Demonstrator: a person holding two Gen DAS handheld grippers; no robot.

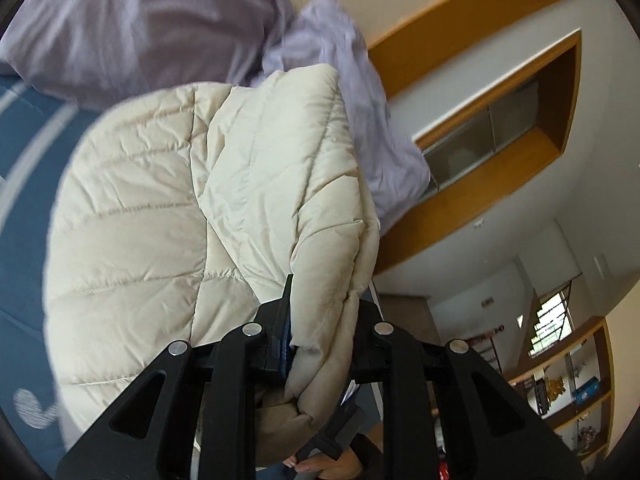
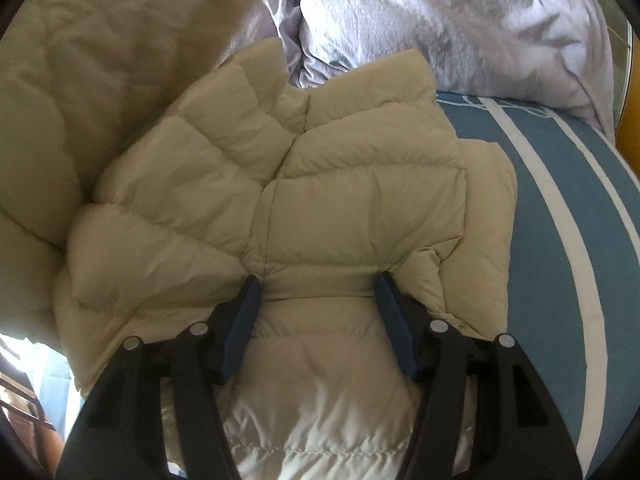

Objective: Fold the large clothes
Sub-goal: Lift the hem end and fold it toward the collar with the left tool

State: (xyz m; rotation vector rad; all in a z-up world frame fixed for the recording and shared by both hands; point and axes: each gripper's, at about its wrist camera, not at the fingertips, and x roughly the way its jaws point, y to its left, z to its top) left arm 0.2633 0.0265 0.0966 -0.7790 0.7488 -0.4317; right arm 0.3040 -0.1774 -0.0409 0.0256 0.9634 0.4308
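A cream quilted puffer jacket (image 1: 168, 216) hangs lifted over the blue bed in the left wrist view. My left gripper (image 1: 320, 332) is shut on a thick fold of its edge, which bulges out between the fingers. In the right wrist view the same jacket (image 2: 320, 184) lies bunched on the bed, collar towards the pillows. My right gripper (image 2: 316, 296) stands open, its blue-padded fingers (image 2: 244, 312) pressed down on either side of a puffy band of the jacket.
A blue bedspread with white stripes (image 2: 560, 240) lies under the jacket. Lilac pillows and duvet (image 2: 440, 20) are heaped at the head of the bed (image 1: 132, 20). A wooden headboard frame (image 1: 460, 216) and shelves (image 1: 568, 384) stand to the right.
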